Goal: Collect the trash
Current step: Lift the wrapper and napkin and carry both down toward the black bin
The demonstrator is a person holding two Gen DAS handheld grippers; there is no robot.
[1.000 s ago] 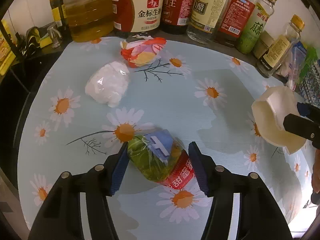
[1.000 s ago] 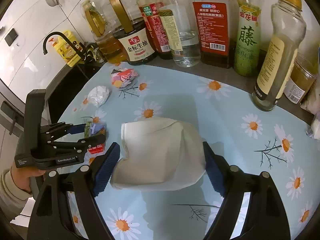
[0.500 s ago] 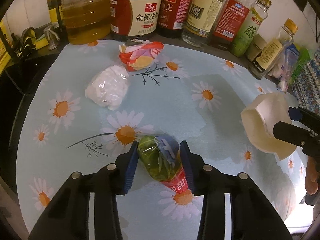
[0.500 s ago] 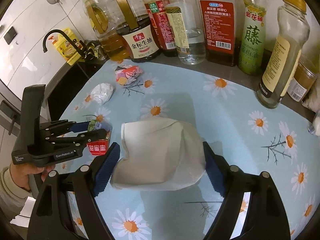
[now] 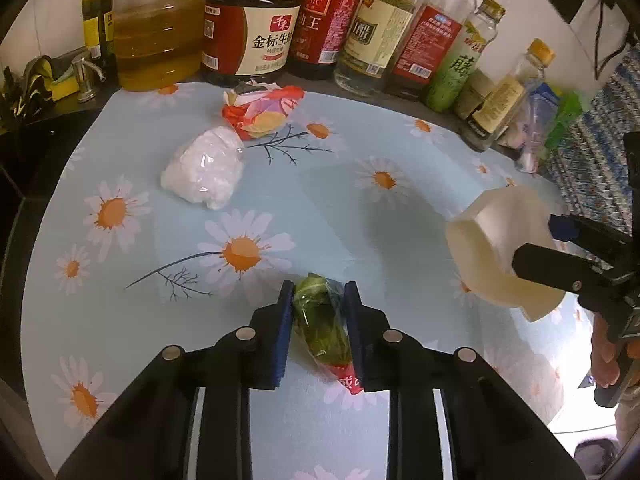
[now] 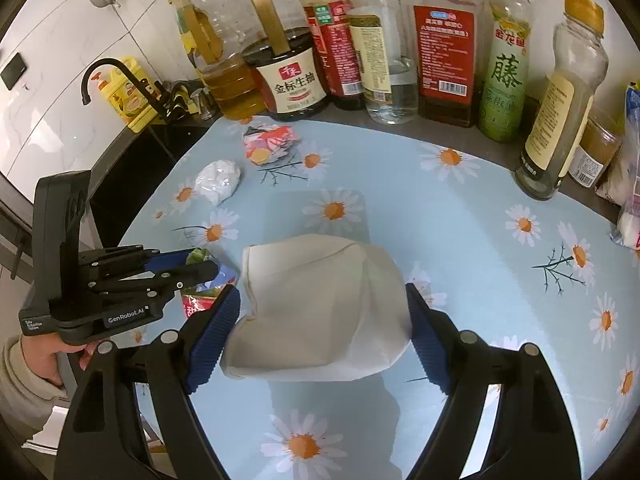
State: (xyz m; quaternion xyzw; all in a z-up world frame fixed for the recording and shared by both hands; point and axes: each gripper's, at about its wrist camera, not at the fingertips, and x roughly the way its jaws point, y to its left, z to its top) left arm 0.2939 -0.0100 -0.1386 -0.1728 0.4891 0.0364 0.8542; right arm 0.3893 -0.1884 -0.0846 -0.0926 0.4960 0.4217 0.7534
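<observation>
My left gripper (image 5: 318, 300) is shut on a crumpled green and red snack wrapper (image 5: 322, 326), squeezed thin between the blue pads just above the daisy-print cloth (image 5: 360, 220). In the right wrist view the same gripper (image 6: 200, 264) shows at the left, held by a hand. My right gripper (image 6: 322, 308) grips a white paper bag (image 6: 312, 276) across its width, the bag's mouth facing left. From the left wrist view the bag (image 5: 492, 248) hangs at the right. A white crumpled plastic wad (image 5: 204, 172) and a colourful crumpled wrapper (image 5: 260, 114) lie on the cloth further back.
A row of oil, soy sauce and vinegar bottles (image 5: 256, 28) stands along the back edge. More jars and packets (image 6: 560, 120) crowd the right side. A black tap (image 6: 116, 76) and sink sit past the cloth's left edge.
The left jaws have closed from wide apart onto the snack wrapper, crushing it narrow. The bag in the right gripper has come closer to the left gripper.
</observation>
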